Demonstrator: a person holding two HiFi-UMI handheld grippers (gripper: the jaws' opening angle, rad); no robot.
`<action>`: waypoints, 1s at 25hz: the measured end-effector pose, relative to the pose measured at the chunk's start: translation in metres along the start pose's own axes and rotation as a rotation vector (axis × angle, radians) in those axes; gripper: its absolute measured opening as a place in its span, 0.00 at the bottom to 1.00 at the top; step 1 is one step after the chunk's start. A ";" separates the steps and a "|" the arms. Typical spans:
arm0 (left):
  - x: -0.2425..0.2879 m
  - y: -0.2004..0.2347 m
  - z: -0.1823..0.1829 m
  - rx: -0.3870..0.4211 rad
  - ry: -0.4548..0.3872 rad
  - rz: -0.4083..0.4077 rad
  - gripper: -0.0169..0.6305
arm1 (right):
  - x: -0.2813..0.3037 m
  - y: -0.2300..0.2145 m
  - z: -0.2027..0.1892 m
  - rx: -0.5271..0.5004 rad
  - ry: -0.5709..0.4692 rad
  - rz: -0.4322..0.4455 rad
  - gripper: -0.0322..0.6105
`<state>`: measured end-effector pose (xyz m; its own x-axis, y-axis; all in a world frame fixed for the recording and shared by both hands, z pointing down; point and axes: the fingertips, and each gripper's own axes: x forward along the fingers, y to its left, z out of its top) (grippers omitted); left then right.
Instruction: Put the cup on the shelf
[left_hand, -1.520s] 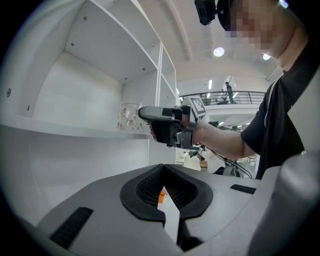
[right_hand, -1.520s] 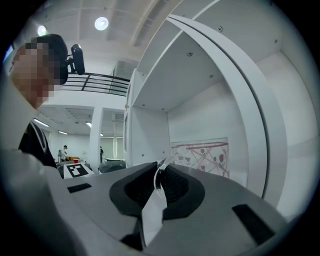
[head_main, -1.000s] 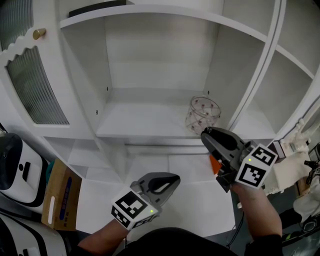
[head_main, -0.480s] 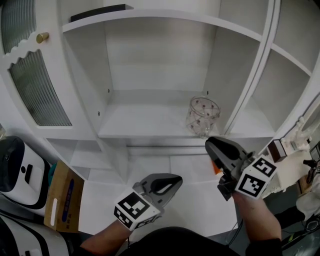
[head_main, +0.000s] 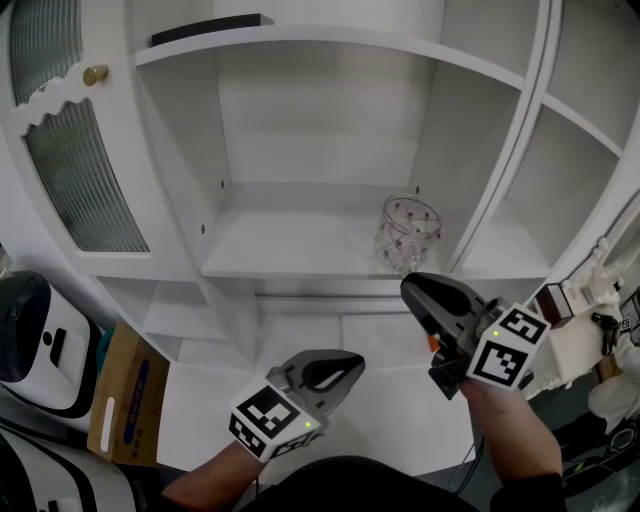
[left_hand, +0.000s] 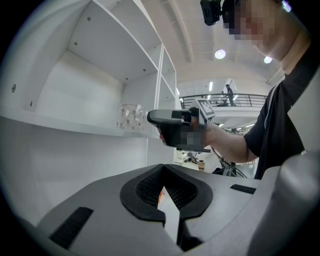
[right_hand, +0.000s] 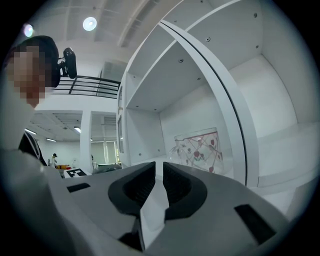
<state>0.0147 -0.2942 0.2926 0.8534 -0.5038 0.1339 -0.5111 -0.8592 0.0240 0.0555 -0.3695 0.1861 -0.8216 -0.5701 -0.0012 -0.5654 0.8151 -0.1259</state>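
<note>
Head view: cup (head_main: 408, 232) on shelf (head_main: 290, 245) beside white upright (head_main: 505, 150), right claw (head_main: 407, 288) narrowly apart, empty, below.

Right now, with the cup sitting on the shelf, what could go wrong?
The glass cup stands close to the front edge of the shelf, so a nudge might tip it off. The empty right gripper, jaws slightly apart, hovers just in front of it; swinging forward could knock the glass.
</note>
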 end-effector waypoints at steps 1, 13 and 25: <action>-0.001 0.001 0.000 -0.002 0.000 0.002 0.04 | 0.001 -0.002 0.002 -0.003 -0.004 -0.005 0.12; -0.001 0.004 -0.001 -0.022 -0.007 0.006 0.04 | 0.018 -0.005 0.009 0.076 -0.041 0.010 0.12; -0.005 -0.003 0.005 -0.052 -0.038 -0.003 0.04 | 0.032 -0.020 0.012 0.098 -0.039 -0.014 0.12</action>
<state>0.0125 -0.2893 0.2864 0.8575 -0.5055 0.0958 -0.5126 -0.8552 0.0761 0.0410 -0.4054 0.1762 -0.8090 -0.5866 -0.0371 -0.5656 0.7941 -0.2222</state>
